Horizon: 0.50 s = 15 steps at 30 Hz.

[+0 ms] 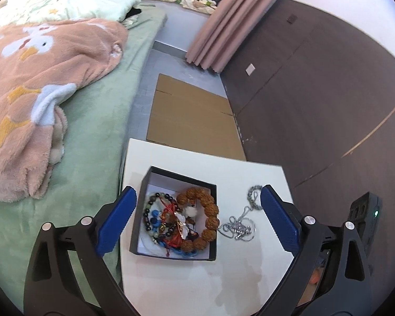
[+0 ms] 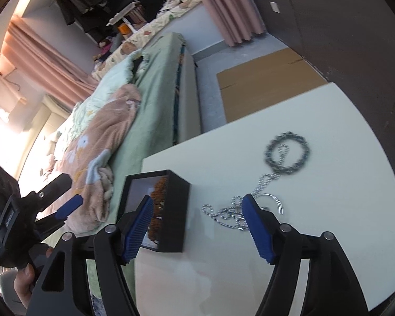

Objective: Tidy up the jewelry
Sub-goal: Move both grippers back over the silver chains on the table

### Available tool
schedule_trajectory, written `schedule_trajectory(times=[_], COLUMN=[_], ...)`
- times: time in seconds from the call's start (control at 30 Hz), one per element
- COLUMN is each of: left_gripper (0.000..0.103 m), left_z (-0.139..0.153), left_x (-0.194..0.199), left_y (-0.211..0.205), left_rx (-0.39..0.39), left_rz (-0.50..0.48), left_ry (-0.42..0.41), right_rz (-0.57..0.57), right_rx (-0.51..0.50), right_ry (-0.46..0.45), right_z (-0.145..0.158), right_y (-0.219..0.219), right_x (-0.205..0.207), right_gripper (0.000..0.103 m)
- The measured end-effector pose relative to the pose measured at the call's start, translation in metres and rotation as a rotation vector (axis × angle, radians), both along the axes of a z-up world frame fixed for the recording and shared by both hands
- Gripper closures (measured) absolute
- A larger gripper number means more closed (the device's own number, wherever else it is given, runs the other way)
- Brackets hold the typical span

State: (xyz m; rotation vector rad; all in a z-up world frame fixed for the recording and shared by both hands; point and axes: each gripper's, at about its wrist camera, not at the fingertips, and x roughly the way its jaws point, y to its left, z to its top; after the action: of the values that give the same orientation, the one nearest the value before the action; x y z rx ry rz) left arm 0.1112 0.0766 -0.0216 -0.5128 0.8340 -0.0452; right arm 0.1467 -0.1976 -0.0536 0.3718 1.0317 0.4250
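Observation:
A black open box [image 1: 212,205] stands on a white table [image 1: 197,276]. It holds a brown bead bracelet [image 1: 209,220], a dark bead bracelet [image 1: 151,205] and red-and-blue corded pieces. To the box's right lie a silver ball chain [image 1: 237,226] and a silver link bracelet [image 1: 254,192]. My left gripper [image 1: 197,218] is open above the box, empty. My right gripper [image 2: 197,223] is open and empty, low over the table between the box [image 2: 173,205] and the ball chain [image 2: 223,216]. The link bracelet [image 2: 288,155] lies farther off. The left gripper [image 2: 65,208] shows at the left of the right wrist view.
A bed with a green sheet [image 1: 92,131] and pink blanket [image 1: 34,79] borders the table's left. Flattened cardboard [image 1: 192,115] lies on the floor beyond the table. A dark wood wall [image 1: 329,92] stands right. A black power strip [image 1: 366,208] lies at the table's right.

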Motion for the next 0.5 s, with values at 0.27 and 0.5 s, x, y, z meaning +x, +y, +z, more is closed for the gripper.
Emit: schedule_trajectory(times=[0.27,0.5], left_gripper=[0.011,0.027], left_z=[-0.002,-0.011], left_x=[0.006,0.011], left_y=[-0.048,-0.084], left_rx=[0.061,0.096], left_rz=[-0.101,-0.178], left_ry=[-0.001,0.024], right_rz=[-0.050,-0.078], right_rx=[-0.028,-0.048], right_ry=[0.026,0.053], right_z=[-0.003,-0.008], right_y=[-0.035,-0.061], right_x=[0.000,0.001], right_gripper=[0.035,0.040])
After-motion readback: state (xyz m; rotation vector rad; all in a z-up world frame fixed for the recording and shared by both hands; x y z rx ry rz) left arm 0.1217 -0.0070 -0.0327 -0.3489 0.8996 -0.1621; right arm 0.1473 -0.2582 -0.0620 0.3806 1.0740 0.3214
